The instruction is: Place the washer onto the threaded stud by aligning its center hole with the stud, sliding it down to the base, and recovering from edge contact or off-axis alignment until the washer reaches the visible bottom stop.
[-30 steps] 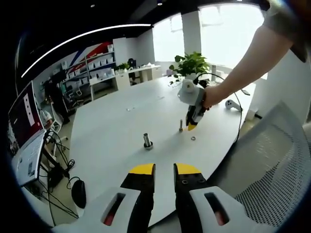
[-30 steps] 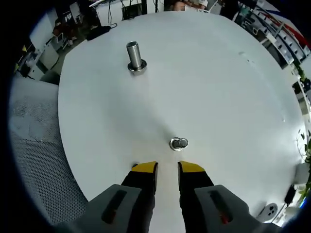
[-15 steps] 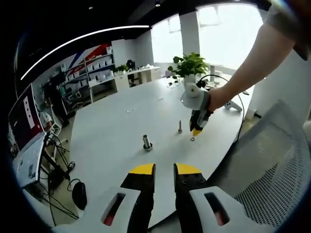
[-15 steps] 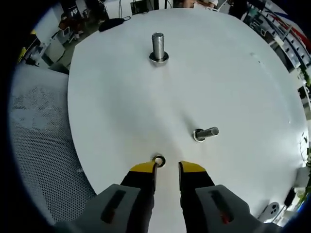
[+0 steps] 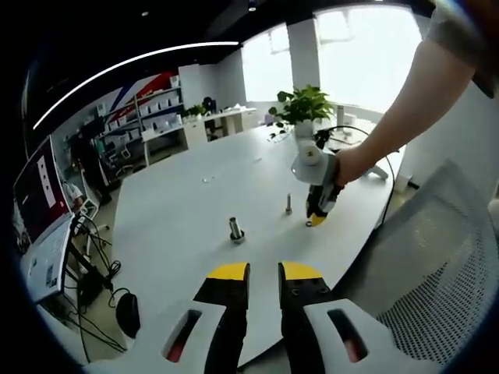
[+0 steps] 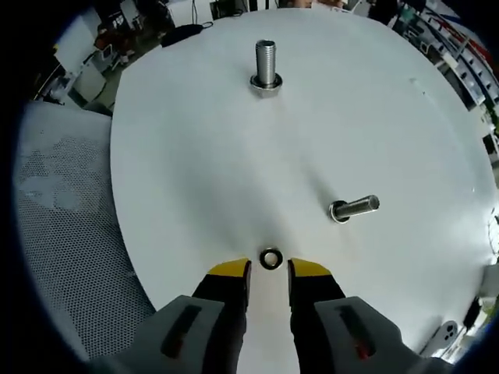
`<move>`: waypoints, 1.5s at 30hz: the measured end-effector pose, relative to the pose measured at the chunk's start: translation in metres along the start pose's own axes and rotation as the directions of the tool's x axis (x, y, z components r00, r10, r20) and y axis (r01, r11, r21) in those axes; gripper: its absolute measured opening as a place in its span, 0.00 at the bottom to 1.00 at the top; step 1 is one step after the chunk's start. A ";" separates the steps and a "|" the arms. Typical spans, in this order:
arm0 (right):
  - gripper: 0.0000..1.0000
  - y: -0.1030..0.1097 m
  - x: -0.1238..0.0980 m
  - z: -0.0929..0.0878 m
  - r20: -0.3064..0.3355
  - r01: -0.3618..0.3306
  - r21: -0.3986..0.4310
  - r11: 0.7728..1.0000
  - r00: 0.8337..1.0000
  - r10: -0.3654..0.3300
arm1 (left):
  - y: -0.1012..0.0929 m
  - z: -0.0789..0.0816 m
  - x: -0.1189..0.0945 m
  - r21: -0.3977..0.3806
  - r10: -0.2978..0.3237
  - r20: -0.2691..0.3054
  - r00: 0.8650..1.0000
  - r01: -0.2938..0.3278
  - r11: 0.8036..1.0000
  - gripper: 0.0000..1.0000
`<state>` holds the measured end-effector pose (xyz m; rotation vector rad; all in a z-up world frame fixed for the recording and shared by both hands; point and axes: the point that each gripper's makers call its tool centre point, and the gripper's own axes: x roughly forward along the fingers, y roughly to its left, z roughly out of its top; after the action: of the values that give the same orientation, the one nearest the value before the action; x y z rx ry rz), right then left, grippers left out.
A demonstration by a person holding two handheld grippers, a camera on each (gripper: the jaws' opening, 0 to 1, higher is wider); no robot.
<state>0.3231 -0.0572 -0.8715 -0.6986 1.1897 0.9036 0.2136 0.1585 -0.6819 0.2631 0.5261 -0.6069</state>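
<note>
Yellow tips of my right gripper (image 6: 269, 269) rise from the bottom centre of the right gripper view, with a narrow gap between the two jaws and nothing held in it. The washer (image 6: 270, 258) lies flat on the white table (image 6: 195, 171), just above this gap and between the two tips; I cannot tell if a tip touches it. To the right of the frame centre, the smaller threaded stud (image 6: 355, 208) stands on its base, and its shaft points to the right in this view. It is apart from the washer. Near the top centre stands a larger bolt (image 6: 267, 65) with a nut at its foot, well apart from both. On the left side of the frame I see the mesh of a chair (image 6: 66, 234).

In the left gripper view my left gripper (image 5: 263, 273) comes up from the bottom centre; its yellow-tipped jaws are slightly apart and hold nothing, and they hang over the near edge of the table (image 5: 179, 218). Right of the centre, my right hand (image 5: 347, 165) holds the right gripper (image 5: 316, 220) with its tips pointing down to the table. Just left of it is the thin stud (image 5: 288, 204), and further to the left and lower is the larger bolt (image 5: 235, 228). The washer is too small to see there. Behind, near the top centre, is a green plant (image 5: 306, 101), and at the left edge a monitor (image 5: 39, 183).
</note>
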 end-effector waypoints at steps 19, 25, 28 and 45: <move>0.15 -0.003 0.005 0.000 -0.025 0.001 -0.077 0.997 1.000 -0.003 | 0.003 -0.002 0.000 -0.009 0.008 -0.009 1.000 -0.008 1.000 0.12; 0.16 -0.003 0.005 0.001 -0.045 -0.013 -0.066 0.998 0.999 0.010 | 0.003 -0.001 0.000 -0.009 0.005 -0.007 1.000 -0.005 1.000 0.12; 0.17 -0.002 0.007 0.001 -0.077 -0.011 -0.101 0.995 0.997 0.004 | 0.003 -0.002 0.000 -0.013 0.005 -0.008 1.000 -0.005 1.000 0.11; 0.15 -0.002 0.006 0.003 -0.078 0.024 -0.062 0.998 0.997 -0.029 | 0.001 0.000 0.000 -0.017 -0.010 0.003 1.000 0.010 1.000 0.11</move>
<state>0.3270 -0.0547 -0.8766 -0.8041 1.2238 0.8998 0.2136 0.1594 -0.6821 0.2432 0.5301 -0.6122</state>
